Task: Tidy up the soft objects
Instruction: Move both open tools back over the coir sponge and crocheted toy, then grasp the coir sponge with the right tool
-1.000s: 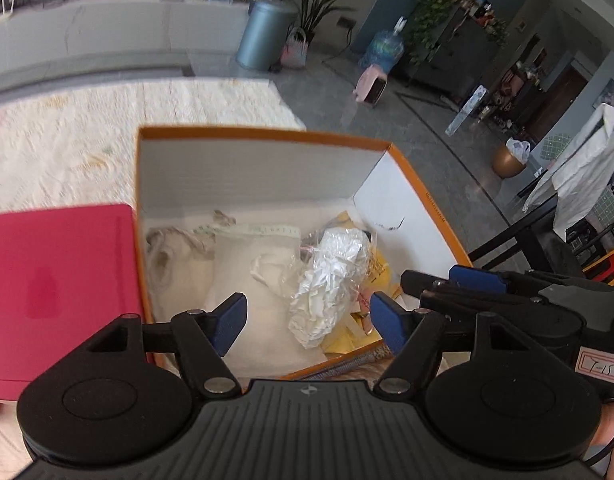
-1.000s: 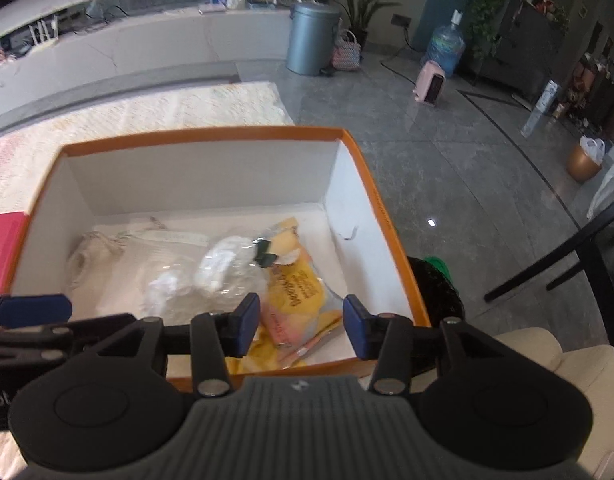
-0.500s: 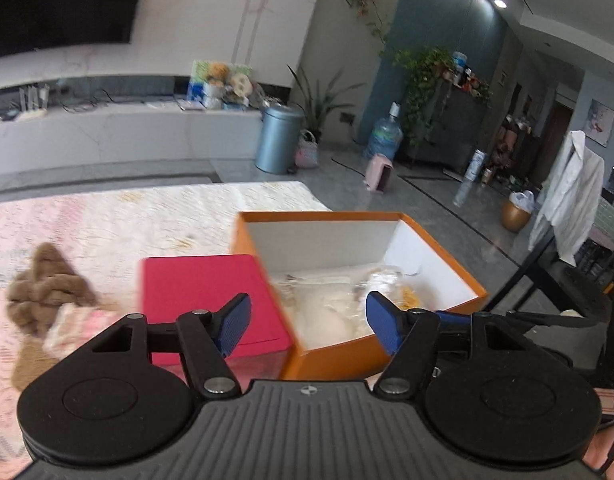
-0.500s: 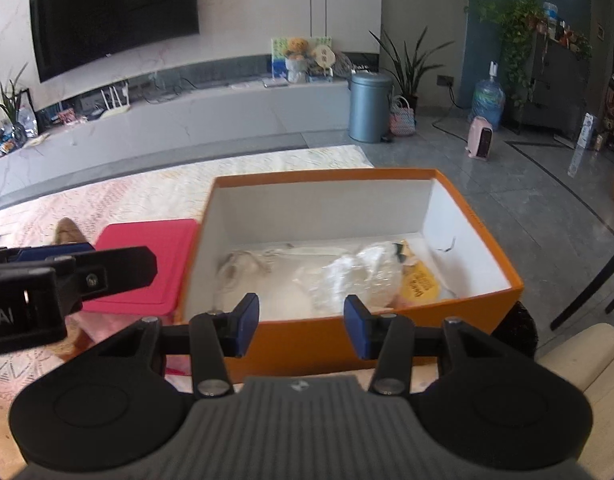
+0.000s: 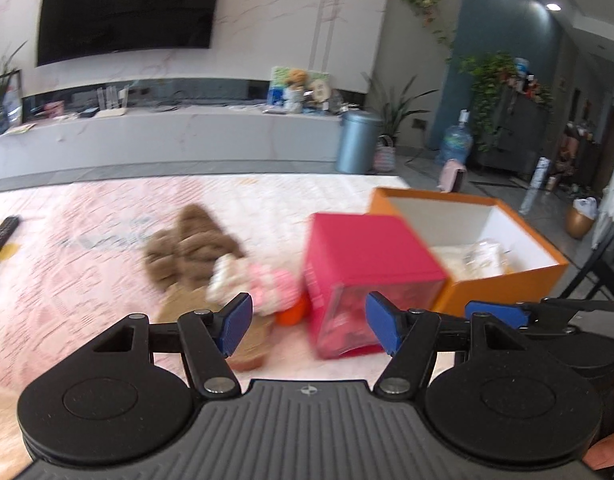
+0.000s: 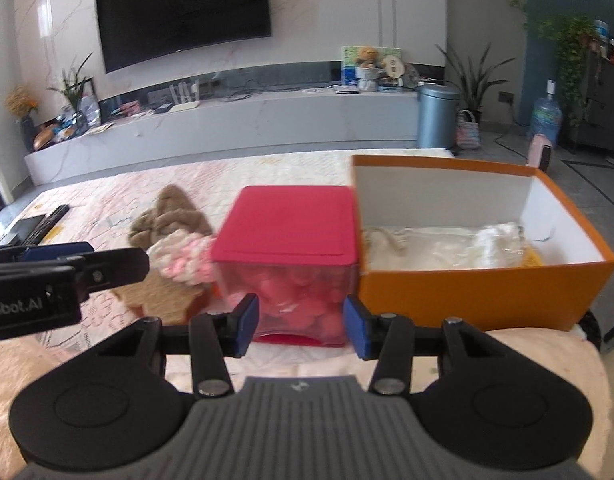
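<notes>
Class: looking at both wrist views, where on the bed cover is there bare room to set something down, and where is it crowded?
Free: the cover behind the red-lidded box, and left of the brown plush. Crowded: the plush pile beside the box, which sits close against the orange box.

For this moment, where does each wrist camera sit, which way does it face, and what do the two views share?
Left wrist: sits behind the open left tool, facing across the bed at the brown plush and red-lidded box; the right tool's tip shows at right.
Right wrist: sits behind the open right tool, facing the red-lidded box and orange box; the left tool shows at left.
Shared: both boxes, plush, TV.
</notes>
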`<state>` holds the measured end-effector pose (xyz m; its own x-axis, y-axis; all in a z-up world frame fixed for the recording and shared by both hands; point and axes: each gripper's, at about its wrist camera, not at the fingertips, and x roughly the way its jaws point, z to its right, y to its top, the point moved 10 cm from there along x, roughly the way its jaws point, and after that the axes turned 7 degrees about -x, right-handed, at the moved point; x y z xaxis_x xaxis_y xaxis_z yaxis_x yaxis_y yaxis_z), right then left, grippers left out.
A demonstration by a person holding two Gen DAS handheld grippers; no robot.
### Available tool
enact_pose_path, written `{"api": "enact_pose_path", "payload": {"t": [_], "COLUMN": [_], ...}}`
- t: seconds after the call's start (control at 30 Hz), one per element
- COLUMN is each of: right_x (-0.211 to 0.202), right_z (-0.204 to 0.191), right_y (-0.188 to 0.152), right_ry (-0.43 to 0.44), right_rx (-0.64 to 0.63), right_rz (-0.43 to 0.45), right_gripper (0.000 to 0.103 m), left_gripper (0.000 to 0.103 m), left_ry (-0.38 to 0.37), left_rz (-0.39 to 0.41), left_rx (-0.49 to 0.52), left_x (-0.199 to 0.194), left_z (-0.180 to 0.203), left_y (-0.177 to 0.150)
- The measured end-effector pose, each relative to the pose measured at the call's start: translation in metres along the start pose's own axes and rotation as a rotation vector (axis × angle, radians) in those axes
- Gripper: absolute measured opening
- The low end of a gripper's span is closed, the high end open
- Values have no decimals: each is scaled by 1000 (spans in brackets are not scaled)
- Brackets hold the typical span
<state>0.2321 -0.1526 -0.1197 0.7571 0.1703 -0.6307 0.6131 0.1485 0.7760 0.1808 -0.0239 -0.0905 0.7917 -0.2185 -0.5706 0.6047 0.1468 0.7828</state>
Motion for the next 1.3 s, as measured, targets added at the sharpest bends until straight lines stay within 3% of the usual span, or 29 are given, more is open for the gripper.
{"api": "enact_pose_path", "payload": {"t": [0.2,0.33,0.47,0.73,0.8,0.9,1.3], "right_x": [18,27,38,61,67,74,120], "right_z": [-52,-76,-86,-101,-106,-113,-131], "right_y": [-5,-9,-8,-7,-7,-7,-20], "right_ry": [90,100,102,115,130,152,198], "right_rx": [-77,-153,-168,-182,-203,-234,-245], "right_rz": [-27,-38,-62,-89,-96,-107,-182], "right_gripper": [47,47,48,50,55,55,55], "left_gripper": [74,67,57,53,53,47,46], "left_ry": [57,101,102,110,116,121,169], "left_rz": [-7,-21,-41,-100,-120,-156,-206], "left_rx": [-13,-36,-79,-90,-94,-87,-142], "left_x": [-4,-1,1,12,14,20,38], "left_z": [-41,-66,-80,-101,-106,-110,-125], "left_y": [-11,-19,-26,-36,-37,-38,-46]}}
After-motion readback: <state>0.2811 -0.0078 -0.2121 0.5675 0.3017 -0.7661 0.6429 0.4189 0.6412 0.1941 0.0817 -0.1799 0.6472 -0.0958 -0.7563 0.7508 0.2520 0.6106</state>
